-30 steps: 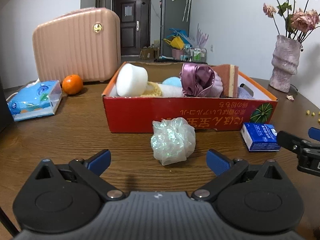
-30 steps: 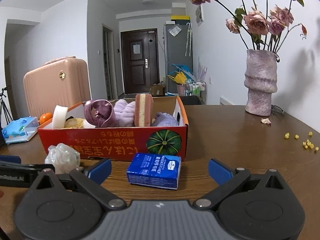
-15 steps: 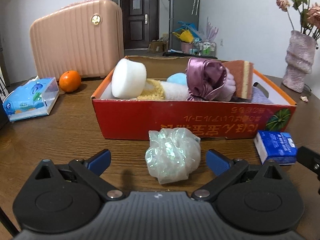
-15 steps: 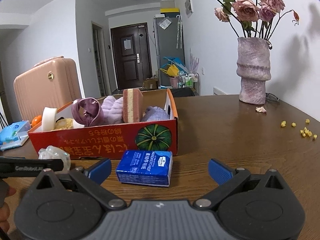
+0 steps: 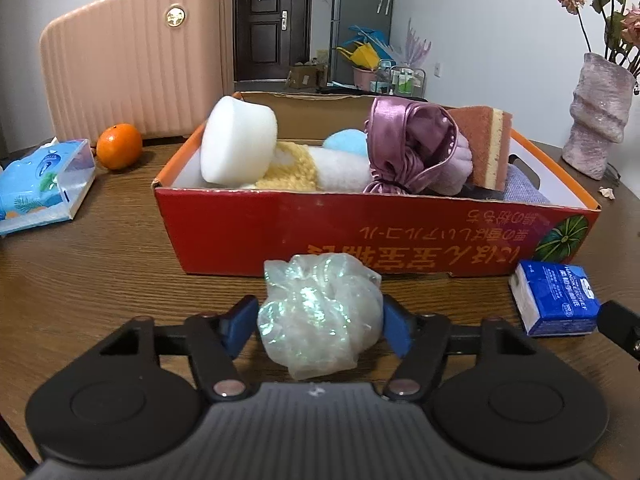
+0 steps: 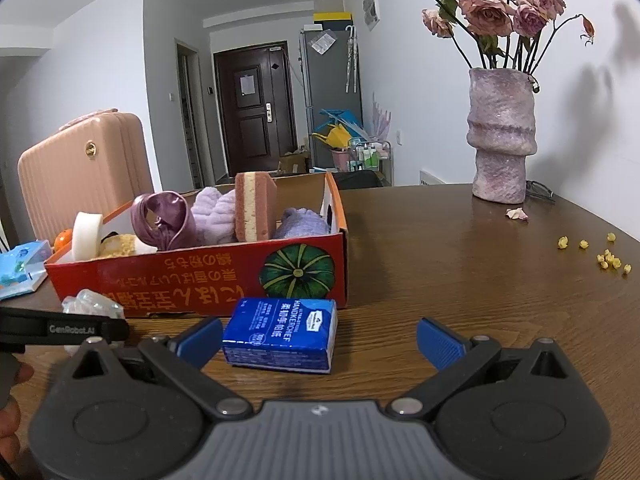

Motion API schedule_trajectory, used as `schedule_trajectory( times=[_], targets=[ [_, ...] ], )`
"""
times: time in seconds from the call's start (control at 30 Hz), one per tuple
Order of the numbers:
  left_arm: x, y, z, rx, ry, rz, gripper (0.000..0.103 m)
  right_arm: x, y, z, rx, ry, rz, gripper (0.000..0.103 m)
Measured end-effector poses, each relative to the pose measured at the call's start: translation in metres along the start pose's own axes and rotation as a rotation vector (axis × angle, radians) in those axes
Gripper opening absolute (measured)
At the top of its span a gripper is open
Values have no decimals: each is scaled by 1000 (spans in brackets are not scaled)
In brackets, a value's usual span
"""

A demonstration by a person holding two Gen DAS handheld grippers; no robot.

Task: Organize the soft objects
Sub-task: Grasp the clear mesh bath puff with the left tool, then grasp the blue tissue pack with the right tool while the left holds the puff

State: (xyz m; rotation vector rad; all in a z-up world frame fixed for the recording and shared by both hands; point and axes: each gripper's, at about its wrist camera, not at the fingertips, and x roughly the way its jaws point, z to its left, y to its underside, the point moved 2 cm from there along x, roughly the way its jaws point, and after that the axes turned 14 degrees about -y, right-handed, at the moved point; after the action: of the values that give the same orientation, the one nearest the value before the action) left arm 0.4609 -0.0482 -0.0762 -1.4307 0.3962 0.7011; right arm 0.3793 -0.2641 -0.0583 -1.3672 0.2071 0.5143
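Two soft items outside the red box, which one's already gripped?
The iridescent bath pouf: the left gripper has both blue pads pressed against it. The blue tissue pack lies loose between the right gripper's open jaws.

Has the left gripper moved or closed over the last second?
Yes. The left gripper advanced toward the red box and closed; its blue fingers now press both sides of the iridescent mesh puff.

Soft, even room light. Edges bend and go dark. The flowers (image 6: 496, 12) cast shadows on the wall.
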Motion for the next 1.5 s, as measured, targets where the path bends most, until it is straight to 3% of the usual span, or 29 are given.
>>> schedule_trajectory(
  times=[0.07, 0.27, 1.07, 1.5],
  targets=[
    [0, 0, 0, 1, 2, -5, 56, 0, 0, 0, 0, -1, -2, 103],
    [-1, 1, 2, 4, 19, -9, 52, 1, -1, -3, 10, 3, -4, 103],
    [-68, 18, 53, -43, 42, -178, 50, 2, 1, 2, -19, -28, -1, 103],
    [-94, 26, 66, -57, 79, -230, 50, 27, 2, 25, -96, -34, 64, 103]
  ],
)
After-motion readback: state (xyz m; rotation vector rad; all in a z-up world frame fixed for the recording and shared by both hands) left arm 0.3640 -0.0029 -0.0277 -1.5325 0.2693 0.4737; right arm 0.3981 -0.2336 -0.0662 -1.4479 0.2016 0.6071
